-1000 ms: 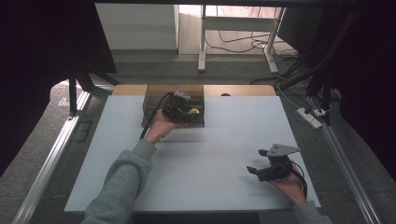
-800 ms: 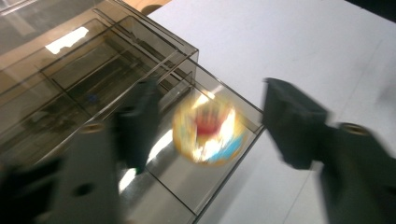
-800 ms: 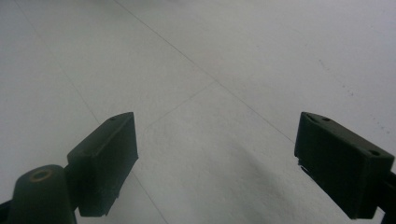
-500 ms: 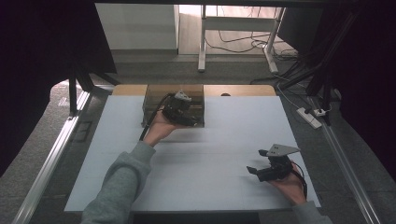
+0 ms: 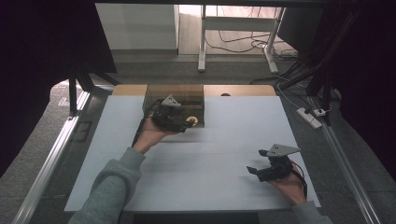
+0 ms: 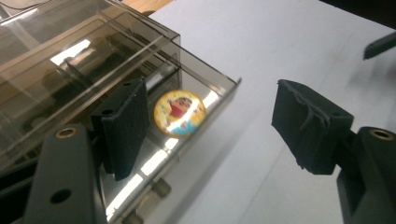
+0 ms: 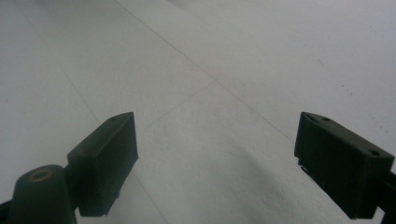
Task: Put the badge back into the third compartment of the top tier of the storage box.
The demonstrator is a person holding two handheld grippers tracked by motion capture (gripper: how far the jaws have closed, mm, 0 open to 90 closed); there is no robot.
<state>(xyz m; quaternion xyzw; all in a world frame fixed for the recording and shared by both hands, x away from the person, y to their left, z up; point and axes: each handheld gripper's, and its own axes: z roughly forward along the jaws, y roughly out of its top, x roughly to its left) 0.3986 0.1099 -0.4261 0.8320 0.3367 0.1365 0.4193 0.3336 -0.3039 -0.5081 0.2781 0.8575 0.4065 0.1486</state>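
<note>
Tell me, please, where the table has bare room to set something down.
The white table lies bare between the left gripper and the right gripper, and along the left edge beside the sleeve. It is crowded at the far edge, where the smoky clear box with its round badge stands.

Smoked clear box [image 5: 173, 95] blocking the table's [image 5: 224, 140] far edge, open white surface elsewhere

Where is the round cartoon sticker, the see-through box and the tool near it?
round cartoon sticker [image 6: 180, 113], left gripper view, on the picture's middle.
see-through box [image 6: 205, 77], left gripper view, on its tinted side wall near the corner.
left tool [image 5: 183, 122], high view, between its two tips.
</note>
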